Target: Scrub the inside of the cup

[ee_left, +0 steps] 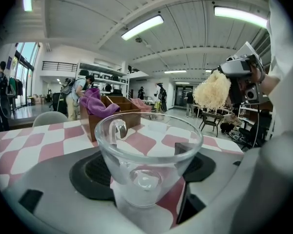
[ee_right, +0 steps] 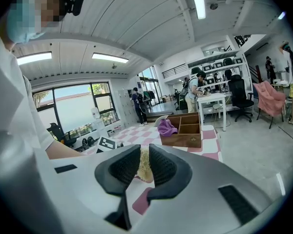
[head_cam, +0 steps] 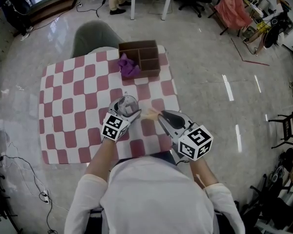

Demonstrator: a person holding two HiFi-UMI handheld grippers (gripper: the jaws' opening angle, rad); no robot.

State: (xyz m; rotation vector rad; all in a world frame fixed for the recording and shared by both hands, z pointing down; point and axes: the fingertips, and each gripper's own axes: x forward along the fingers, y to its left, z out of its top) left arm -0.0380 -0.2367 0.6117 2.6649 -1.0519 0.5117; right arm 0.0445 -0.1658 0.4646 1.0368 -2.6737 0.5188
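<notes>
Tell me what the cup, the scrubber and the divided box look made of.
Cup: clear glass or hard plastic, glossy; the checked cloth shows through it.
Scrubber: pale tangled fibres, loofah-like, matt.
Box: probably wood, with brown flat panels.

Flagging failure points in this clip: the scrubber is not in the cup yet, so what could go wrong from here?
1. The left gripper holds the clear glass cup only by its smooth sides, so pressing inside could tip it or make it slip.
2. The right gripper pinches the pale fibrous scrubber by a thin part, so it might pull loose while rubbing.
</notes>
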